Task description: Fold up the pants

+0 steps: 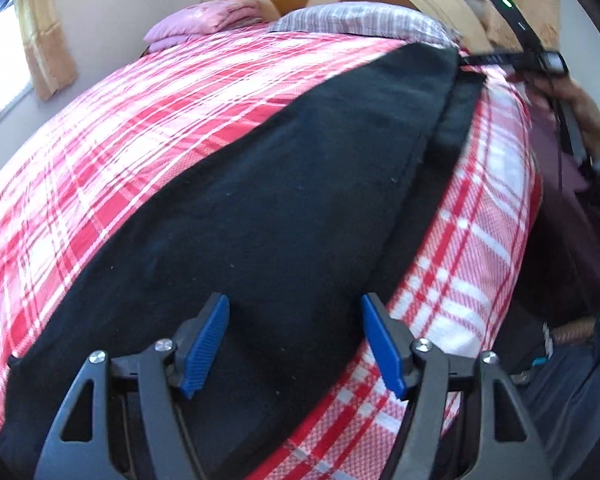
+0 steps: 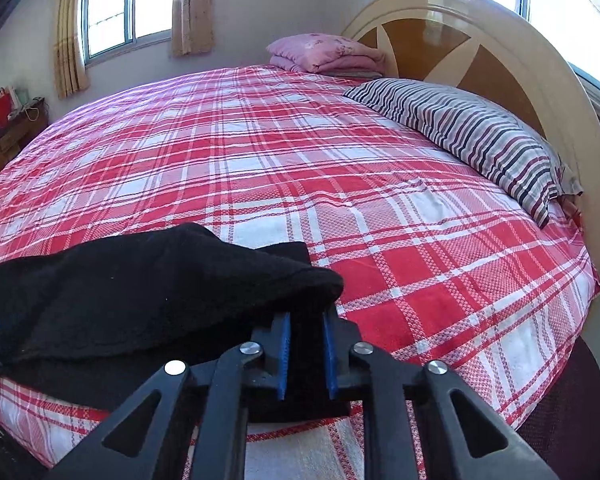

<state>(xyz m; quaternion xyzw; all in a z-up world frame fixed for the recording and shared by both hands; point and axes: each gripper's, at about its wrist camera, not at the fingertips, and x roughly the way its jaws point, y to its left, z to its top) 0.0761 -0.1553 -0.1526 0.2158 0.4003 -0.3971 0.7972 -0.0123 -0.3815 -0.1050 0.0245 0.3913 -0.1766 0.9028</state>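
Note:
Black pants [image 1: 284, 184] lie stretched along the red plaid bed [image 1: 120, 128], one leg folded over the other. My left gripper [image 1: 296, 344] is open just above their near end, blue pads [image 1: 206, 344] apart over the cloth. My right gripper [image 2: 305, 356] is shut on the far end of the pants [image 2: 140, 292] and lifts it off the bed [image 2: 340, 168]. In the left wrist view the right gripper [image 1: 480, 58] shows at the pants' far end, near the bed's right edge.
A striped pillow [image 2: 480, 136] and a folded pink blanket [image 2: 328, 52] lie by the wooden headboard [image 2: 500, 68]. A window [image 2: 124, 4] with curtains is on the far wall. A cluttered dresser [image 2: 8, 120] stands at left. The bed's right edge [image 1: 532, 184] drops to a dark floor.

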